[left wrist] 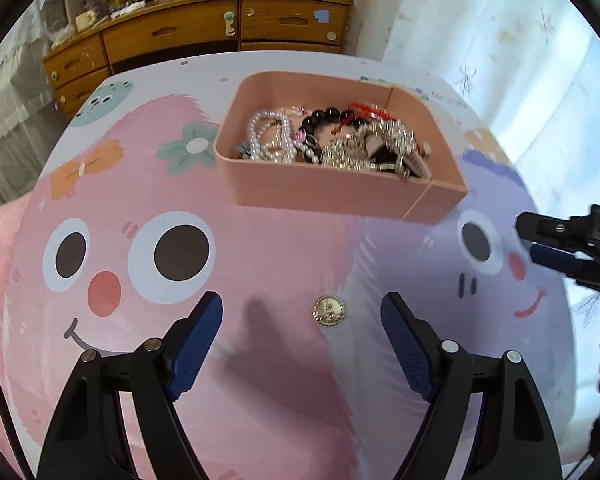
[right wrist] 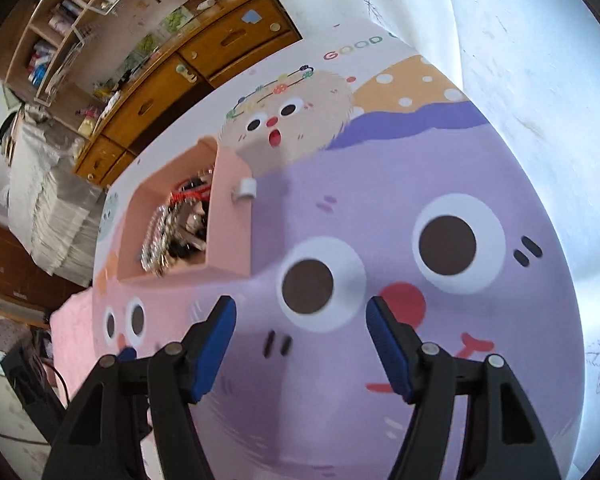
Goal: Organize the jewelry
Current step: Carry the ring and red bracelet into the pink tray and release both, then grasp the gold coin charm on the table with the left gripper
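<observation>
A pink box (left wrist: pixel 332 196) on the cartoon-print table cover holds pearl strands (left wrist: pixel 270 136), black beads (left wrist: pixel 320 118), a red cord and silver rhinestone pieces (left wrist: pixel 364 148). A round gold pendant (left wrist: pixel 328 310) lies alone on the cover in front of the box. My left gripper (left wrist: pixel 302 316) is open and empty, its fingers either side of the pendant, just above it. My right gripper (right wrist: pixel 302 320) is open and empty over the purple face; it also shows in the left wrist view (left wrist: pixel 540 240) at the right edge. The box (right wrist: pixel 228 232) shows in the right wrist view, with a small white knob (right wrist: pixel 246 189).
A wooden drawer unit (left wrist: pixel 204 32) with clutter on top stands behind the table. White patterned fabric (left wrist: pixel 500 60) lies to the right. The table edge (right wrist: pixel 72 320) drops off at the left in the right wrist view, with cables on the floor.
</observation>
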